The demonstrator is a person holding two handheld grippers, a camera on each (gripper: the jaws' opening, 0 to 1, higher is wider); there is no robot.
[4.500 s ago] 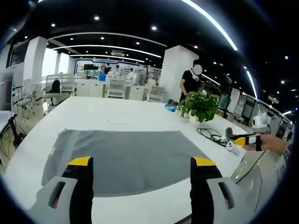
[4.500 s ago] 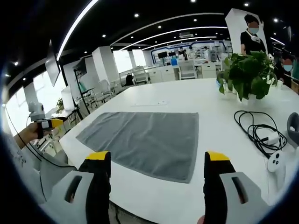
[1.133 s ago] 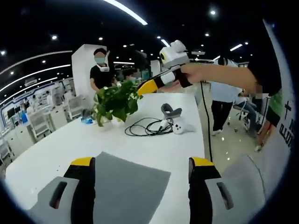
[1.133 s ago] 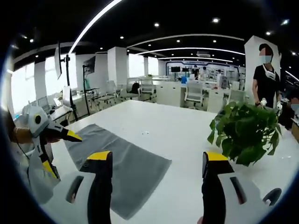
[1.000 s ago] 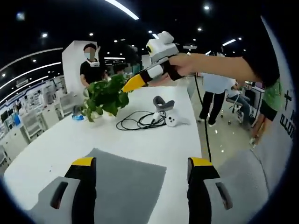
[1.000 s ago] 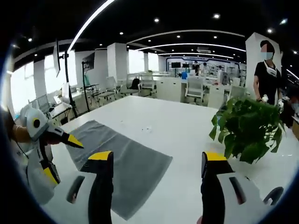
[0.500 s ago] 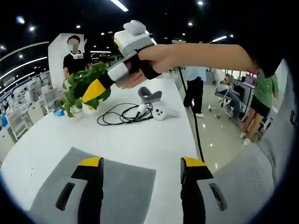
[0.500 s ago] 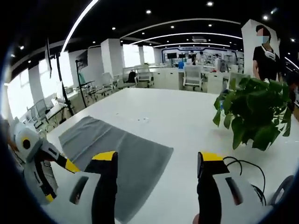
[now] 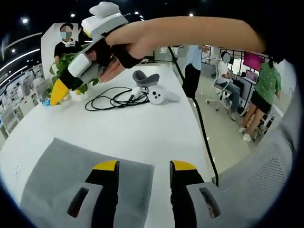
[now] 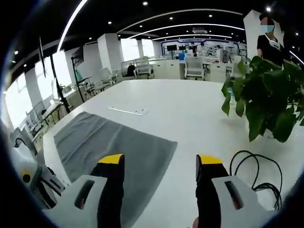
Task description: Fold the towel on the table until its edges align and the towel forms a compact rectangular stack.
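my left tongs stand apart and empty over the near corner of the towel; my right tongs are also apart, holding nothing, above the towel's far corner. the grey towel lies flat and unfolded on the white table. it looks soft, thin and limp, so i judge it will sag and drag. i'd pinch both corners of one short edge and lift together.

A matt grey cloth towel lies on the smooth, slightly glossy white table.
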